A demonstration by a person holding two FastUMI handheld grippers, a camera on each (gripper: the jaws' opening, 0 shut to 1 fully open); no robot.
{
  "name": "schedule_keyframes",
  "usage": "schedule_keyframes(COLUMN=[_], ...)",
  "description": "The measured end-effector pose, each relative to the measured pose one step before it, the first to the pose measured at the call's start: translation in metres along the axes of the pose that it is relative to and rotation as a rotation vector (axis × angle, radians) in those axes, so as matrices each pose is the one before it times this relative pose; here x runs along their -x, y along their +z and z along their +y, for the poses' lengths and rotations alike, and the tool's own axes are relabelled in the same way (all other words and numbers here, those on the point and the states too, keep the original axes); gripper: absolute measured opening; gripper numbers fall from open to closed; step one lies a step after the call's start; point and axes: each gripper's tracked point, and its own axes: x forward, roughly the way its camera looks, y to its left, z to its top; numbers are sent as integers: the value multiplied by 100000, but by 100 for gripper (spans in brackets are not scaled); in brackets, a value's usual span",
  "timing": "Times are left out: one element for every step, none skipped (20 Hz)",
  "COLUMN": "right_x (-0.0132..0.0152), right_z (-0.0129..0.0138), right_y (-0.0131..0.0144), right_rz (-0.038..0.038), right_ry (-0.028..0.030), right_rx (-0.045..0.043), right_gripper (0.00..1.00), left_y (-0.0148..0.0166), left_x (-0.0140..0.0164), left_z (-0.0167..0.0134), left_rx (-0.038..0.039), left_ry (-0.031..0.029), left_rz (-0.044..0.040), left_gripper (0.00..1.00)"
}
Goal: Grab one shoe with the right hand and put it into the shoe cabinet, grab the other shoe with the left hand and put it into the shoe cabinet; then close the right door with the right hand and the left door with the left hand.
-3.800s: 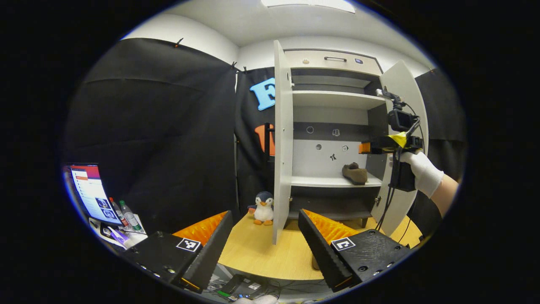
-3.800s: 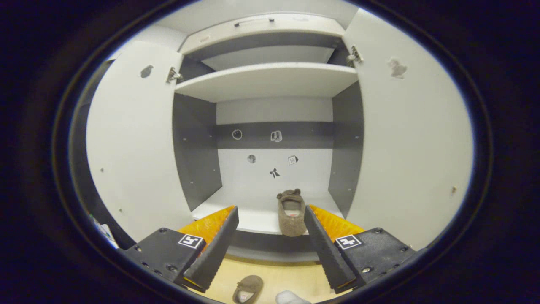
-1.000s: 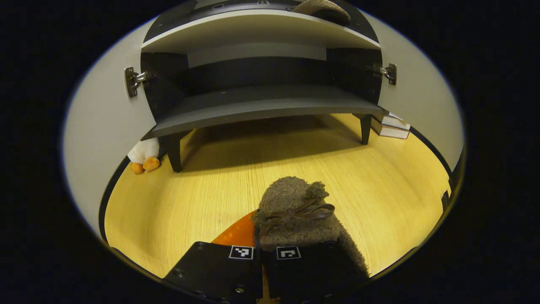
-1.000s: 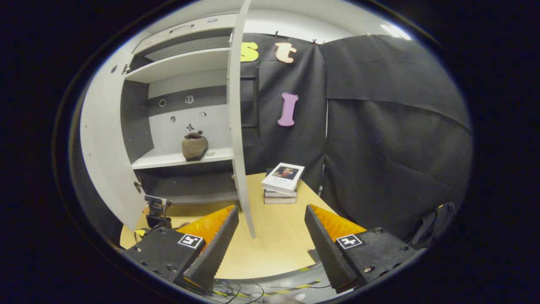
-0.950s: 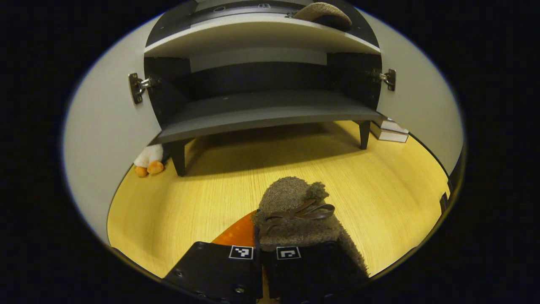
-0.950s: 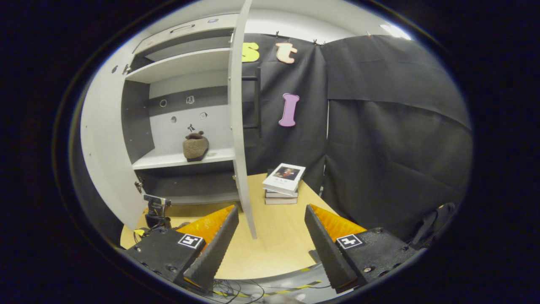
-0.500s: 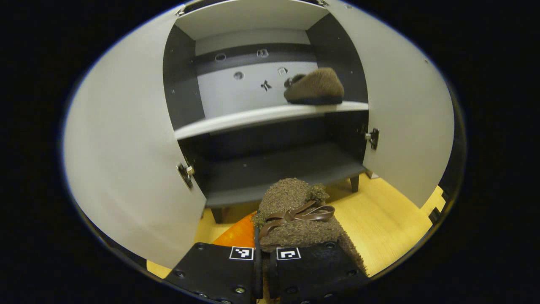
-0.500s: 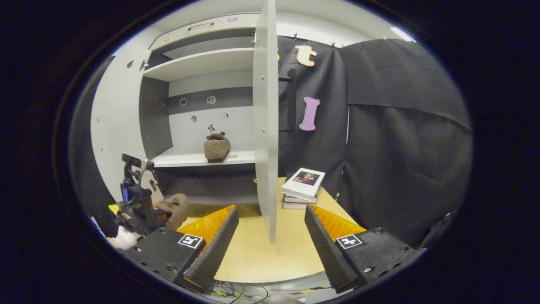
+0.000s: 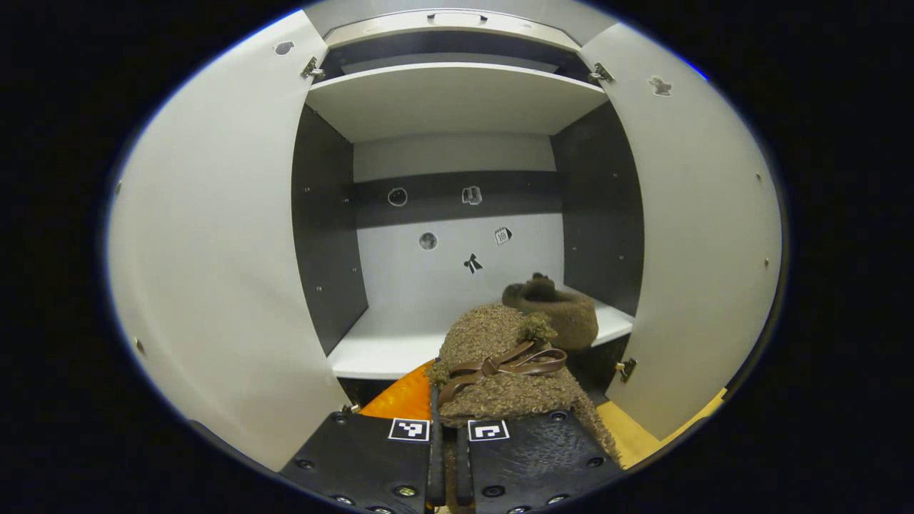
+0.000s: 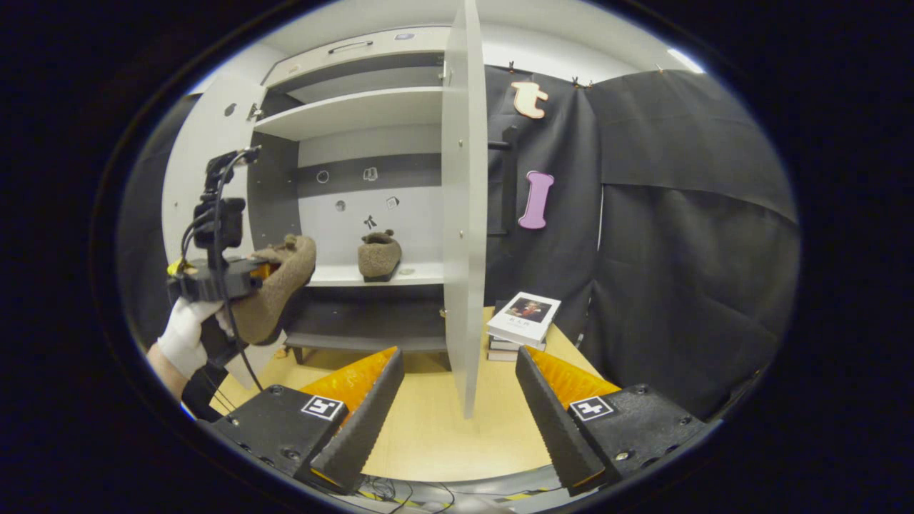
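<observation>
A brown fuzzy shoe [image 9: 500,371] with a bow sits clamped in my left gripper [image 9: 441,407], raised in front of the open shoe cabinet at the height of its white middle shelf [image 9: 385,350]. The other brown shoe [image 9: 557,314] rests on that shelf at the right. In the right gripper view a gloved hand [image 10: 182,332] holds the left gripper [image 10: 260,275] with its shoe [image 10: 282,289] just left of the cabinet opening, and the shelved shoe [image 10: 378,255] lies beyond. My right gripper [image 10: 457,400] is open and holds nothing, back over the table in front of the right door's edge [image 10: 464,214].
Both cabinet doors stand wide open, the left door [image 9: 214,250] and the right door [image 9: 700,235] flanking the opening. A stack of books [image 10: 521,318] lies on the wooden table [image 10: 428,428] right of the cabinet. An upper shelf [image 9: 457,100] spans the top.
My left gripper has risen with the shoe from table level up to the middle shelf's height, facing into the cabinet. The right gripper has stayed open and has turned slightly.
</observation>
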Motion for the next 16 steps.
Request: schedule_keyframes(right_x=[170, 54, 116, 143, 56, 72, 83, 29, 21, 25, 50, -75, 62, 35, 46, 92], right_z=[-342, -245, -376, -315, -291, -223, -265, -335, -183, -211, -283, -384, -166, -37, -121, -237], right_y=[47, 76, 1, -197, -158, -207, -240, -247, -146, -116, -130, -222, -213, -166, -78, -58], right_rz=[-47, -59, -64, 357, 272, 573, 585, 491, 348, 13, -109, 253, 551, 473, 267, 65], right_ry=[-486, -764, -856, -709, -738, -714, -668, -821, -627, -453, -1099, -1124, -550, -472, -477, -712], right_rx=[-41, 136, 13, -122, -449, -510, -491, -360, -393, -28, 369, 115, -589, -897, -474, 98], right_gripper=[100, 100, 100, 100, 100, 100, 100, 100, 100, 100, 100, 100, 100, 100, 100, 100], left_y=[902, 1504, 854, 379, 405, 387, 140, 84, -55, -243, -409, -569, -600, -615, -865, -758], left_x=[-638, -1448, -1439, -1144, -1386, -1332, -1212, -1436, -1444, -1260, -1387, -1239, -1215, -1264, -1006, -949], left_z=[-581, 152, 507, 314, 415, 310, 348, 187, 200, 269, 253, 214, -121, -371, -153, -139], left_rx=[-217, -114, 50, 338, 476, 96, 420, -42, -845, -609, -1077, -725, -180, -354, -599, -348], left_ry=[962, 811, 1006, 987, 1184, 1162, 1134, 943, 956, 1092, 903, 1051, -90, -803, -1290, -806], left_rz=[-1282, -1104, -909, -117, 32, -11, 445, 575, 659, 1288, 1403, 2077, 1957, 2739, 3003, 3286], left_gripper=[14, 14, 14, 14, 14, 14, 14, 14, 14, 14, 14, 14, 14, 14, 5, 6])
